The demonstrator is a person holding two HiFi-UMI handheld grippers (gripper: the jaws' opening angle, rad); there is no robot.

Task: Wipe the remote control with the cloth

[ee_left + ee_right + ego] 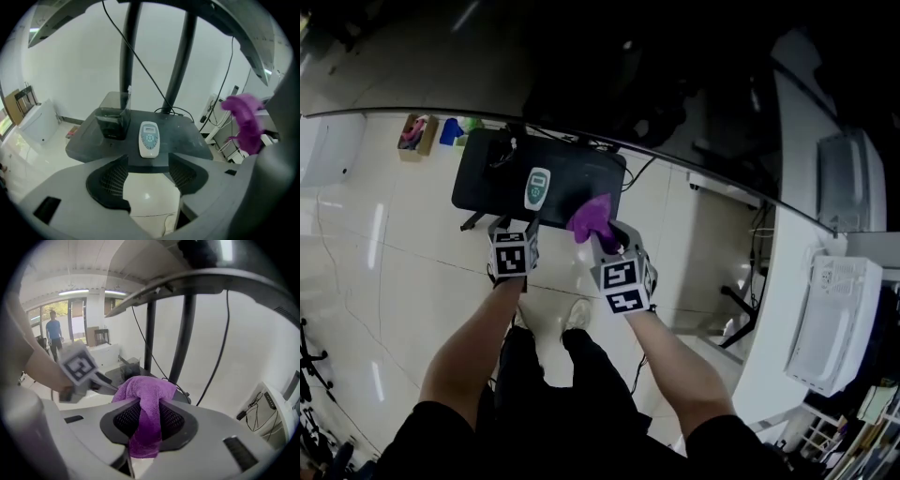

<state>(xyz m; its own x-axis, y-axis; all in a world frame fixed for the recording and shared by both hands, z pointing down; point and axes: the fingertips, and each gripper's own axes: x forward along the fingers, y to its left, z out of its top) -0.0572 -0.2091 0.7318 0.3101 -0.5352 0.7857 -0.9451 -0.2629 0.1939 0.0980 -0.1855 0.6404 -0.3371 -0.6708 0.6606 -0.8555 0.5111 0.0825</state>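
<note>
Item 1, right gripper (pixel 147 420): jaws pinched a purple cloth (pixel 145 394), which bunched above the pads and hung below them.

Item 2, left gripper (pixel 147 168): jaws spread wide, nothing between them, held just short of the table edge.

Item 3, remote control (pixel 149 138): white, face up, lying loose near the front of the small dark table (pixel 187 136), untouched by either gripper.

Item 4, dark box (pixel 112 123): behind and left of the remote.

Risk noted: with the remote unheld, a wipe would likely slide it across the top or off the edge. The loosely bunched cloth might also drag free of its pinch.
</note>
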